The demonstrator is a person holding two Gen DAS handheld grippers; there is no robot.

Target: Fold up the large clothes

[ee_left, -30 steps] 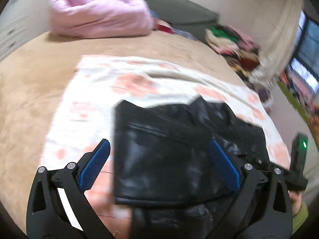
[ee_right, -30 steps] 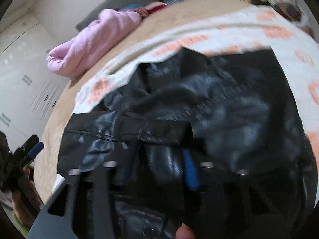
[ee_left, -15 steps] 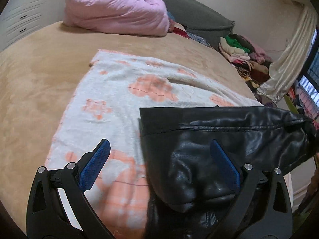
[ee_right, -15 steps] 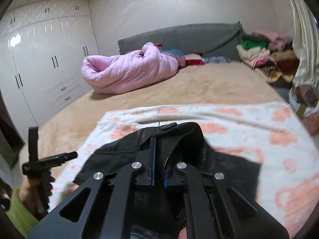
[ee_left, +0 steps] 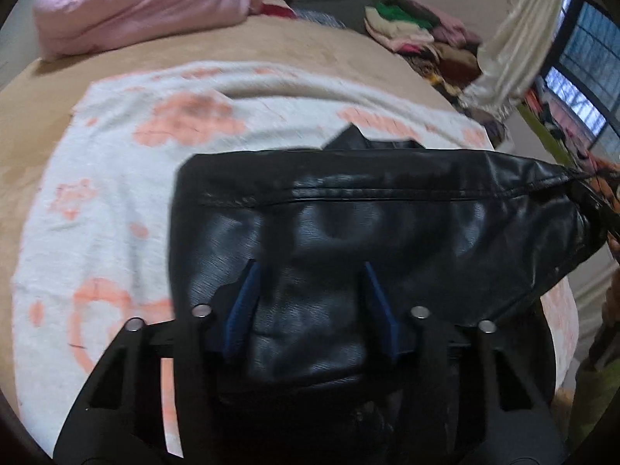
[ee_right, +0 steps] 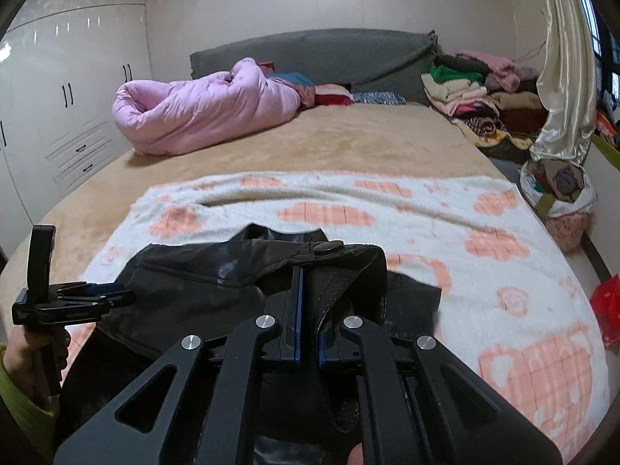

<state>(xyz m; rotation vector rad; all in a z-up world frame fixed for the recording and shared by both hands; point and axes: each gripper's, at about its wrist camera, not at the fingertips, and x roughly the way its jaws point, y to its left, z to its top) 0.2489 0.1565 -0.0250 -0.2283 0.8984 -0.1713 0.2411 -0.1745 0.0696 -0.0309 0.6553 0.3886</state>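
Note:
A black leather jacket (ee_left: 387, 224) lies on a white blanket with orange patches (ee_left: 97, 201) spread over the bed. My left gripper (ee_left: 309, 271) hovers low over the jacket's left part. Its jaws are closing, with a bulge of leather between the blue pads (ee_left: 244, 302), which do not visibly pinch it. In the right wrist view the left gripper (ee_right: 93, 294) shows from the side at the jacket's left edge, held by a hand in a green sleeve. My right gripper (ee_right: 308, 275) is shut on a raised edge of the jacket (ee_right: 193, 283), beside a round button, and holds it above the blanket.
A rolled pink quilt (ee_right: 201, 112) lies at the far end of the tan bed (ee_right: 368, 143) by the grey headboard. Piled clothes (ee_right: 476, 89) and a cream curtain (ee_right: 562, 89) stand at the right. White wardrobes (ee_right: 58, 97) line the left wall. A red bag (ee_right: 606, 306) sits off the bed's right edge.
My left gripper came down over the jacket and its jaws narrowed from wide open. My right gripper closed on the jacket's edge and lifted it, tilting its view up toward the room.

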